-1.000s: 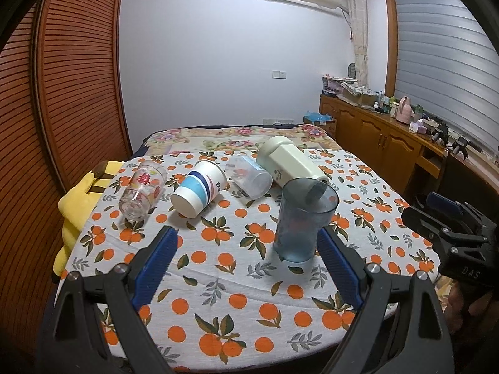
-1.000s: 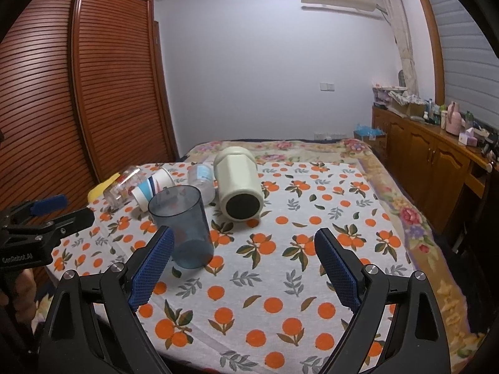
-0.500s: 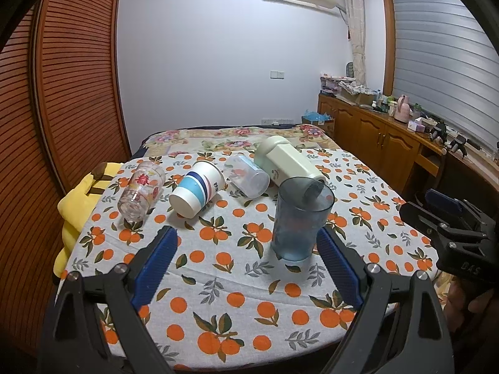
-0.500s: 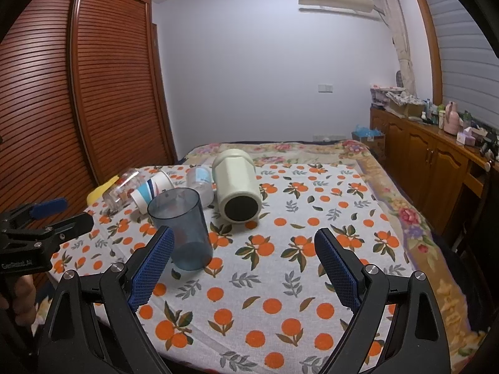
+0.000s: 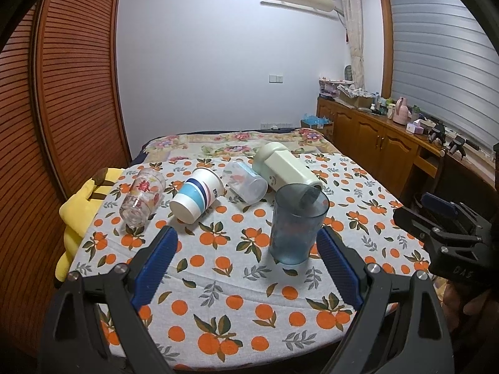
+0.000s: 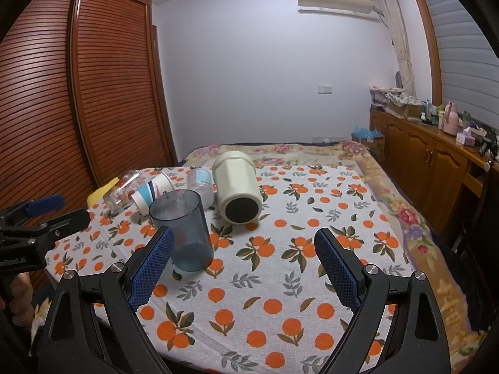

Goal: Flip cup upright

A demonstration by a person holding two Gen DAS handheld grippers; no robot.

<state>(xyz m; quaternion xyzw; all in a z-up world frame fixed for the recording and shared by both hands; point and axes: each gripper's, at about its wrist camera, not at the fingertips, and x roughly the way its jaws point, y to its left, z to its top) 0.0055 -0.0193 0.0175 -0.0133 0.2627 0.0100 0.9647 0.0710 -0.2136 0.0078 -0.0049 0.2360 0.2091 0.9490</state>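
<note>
The blue cup (image 5: 297, 224) stands upright, mouth up, at the near middle of the table (image 5: 218, 280). Beyond it four cups lie sideways. The cream cup (image 6: 238, 191), probably next, points its base toward the right gripper (image 6: 244, 268), the nearer one. The left gripper (image 5: 246, 268) gapes empty too.

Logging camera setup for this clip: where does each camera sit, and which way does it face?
Left wrist: on the left gripper, looking forward over the orange-print tablecloth at the upright blue cup, with four cups lying on their sides behind it; its own open blue fingers show, and the right gripper at right.
Right wrist: on the right gripper, facing the same way; open fingers show, the left gripper at left.
Shared: the blue cup and the cream cup.
</note>
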